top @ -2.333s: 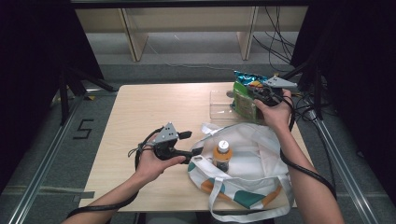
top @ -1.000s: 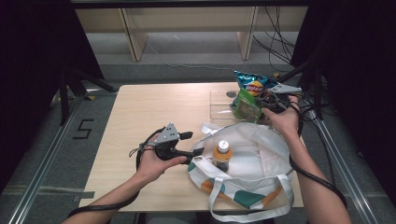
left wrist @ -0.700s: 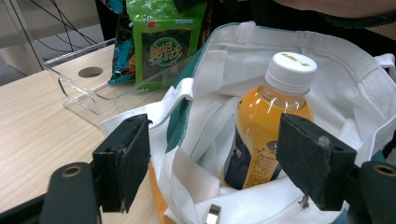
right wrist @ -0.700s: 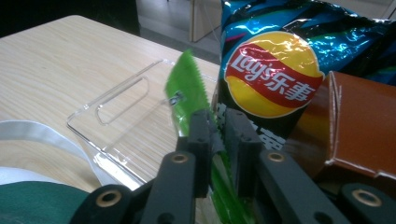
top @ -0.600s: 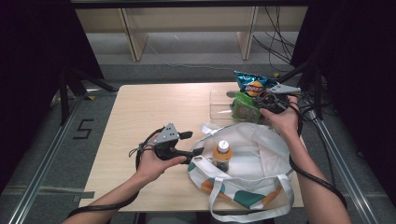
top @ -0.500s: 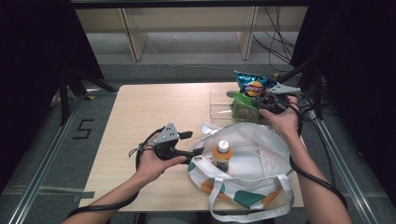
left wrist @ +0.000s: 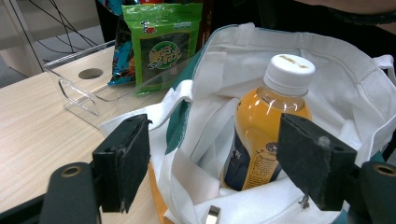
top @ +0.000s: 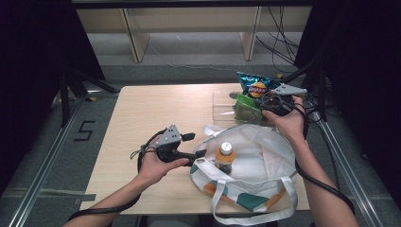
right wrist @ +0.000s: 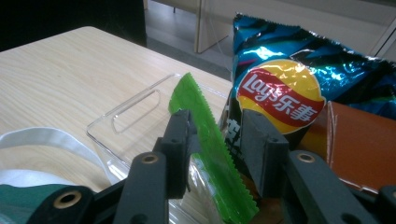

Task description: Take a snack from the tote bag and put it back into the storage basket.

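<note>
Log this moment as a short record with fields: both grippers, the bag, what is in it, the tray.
left gripper: open, jaws at the rim of the tote bag
right gripper: jaws have just been opening, green packet between them with a gap
in bag: orange drink bottle, upright, white cap
clear tray: holds the green packet and a blue chip bag
table: light wood

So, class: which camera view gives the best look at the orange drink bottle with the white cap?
The left gripper view: the orange drink bottle with the white cap stands close and large inside the white tote bag, label visible. The high view shows it small from above, mostly cap and shoulders. The right gripper view faces the snack packets instead.
</note>
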### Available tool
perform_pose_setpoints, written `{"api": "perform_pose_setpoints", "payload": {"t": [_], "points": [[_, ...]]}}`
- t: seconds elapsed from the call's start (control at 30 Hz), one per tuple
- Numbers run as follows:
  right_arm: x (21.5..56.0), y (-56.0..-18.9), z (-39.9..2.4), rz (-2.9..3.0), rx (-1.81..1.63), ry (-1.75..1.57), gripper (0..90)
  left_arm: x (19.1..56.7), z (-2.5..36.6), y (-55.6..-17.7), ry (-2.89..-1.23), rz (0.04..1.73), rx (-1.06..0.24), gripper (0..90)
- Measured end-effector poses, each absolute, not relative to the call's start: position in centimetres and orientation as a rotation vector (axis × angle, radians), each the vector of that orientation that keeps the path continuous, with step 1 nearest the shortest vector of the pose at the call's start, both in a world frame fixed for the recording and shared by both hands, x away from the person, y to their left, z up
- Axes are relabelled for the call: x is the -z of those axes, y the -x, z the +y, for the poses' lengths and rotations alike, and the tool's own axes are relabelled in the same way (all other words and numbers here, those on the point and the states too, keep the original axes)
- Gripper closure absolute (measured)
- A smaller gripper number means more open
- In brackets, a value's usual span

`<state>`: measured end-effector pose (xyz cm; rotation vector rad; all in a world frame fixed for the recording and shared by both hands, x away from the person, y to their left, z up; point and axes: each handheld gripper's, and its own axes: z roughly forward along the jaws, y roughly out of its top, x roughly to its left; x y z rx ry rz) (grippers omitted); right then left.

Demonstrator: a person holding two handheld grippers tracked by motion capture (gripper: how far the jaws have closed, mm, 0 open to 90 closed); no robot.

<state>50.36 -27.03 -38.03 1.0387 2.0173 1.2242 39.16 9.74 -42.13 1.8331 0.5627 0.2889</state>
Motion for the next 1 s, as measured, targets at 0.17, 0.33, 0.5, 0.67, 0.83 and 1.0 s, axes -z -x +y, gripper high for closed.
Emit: {"api": "perform_pose_setpoints", "payload": {"t": [0.17, 0.33, 0.5, 0.67, 0.83, 1.0], "points": [[37.6, -49.4, -27.4, 2.0, -1.242, -1.041, 58.7, 42.1, 9.7, -39.1, -1.832, 0.541, -0.285, 25.4], [37.5, -47.7, -28.3, 1.985, -1.272, -1.083, 53.6, 42.0, 9.6, -38.9, -1.824, 0.554, -0.279, 25.3], [37.4, -46.0, -29.3, 1.96, -1.326, -1.126, 50.2, 41.9, 9.8, -38.8, -1.817, 0.552, -0.283, 25.4], [37.2, -44.7, -29.9, 1.926, -1.324, -1.105, 49.2, 41.7, 9.8, -38.7, -1.813, 0.543, -0.29, 25.4], [37.4, -43.7, -30.4, 1.92, -1.344, -1.172, 46.5, 41.6, 9.8, -38.8, -1.808, 0.548, -0.293, 25.3], [37.9, -43.2, -31.2, 1.893, -1.352, -1.174, 45.3, 41.7, 9.7, -38.8, -1.801, 0.539, -0.284, 25.3]]}}
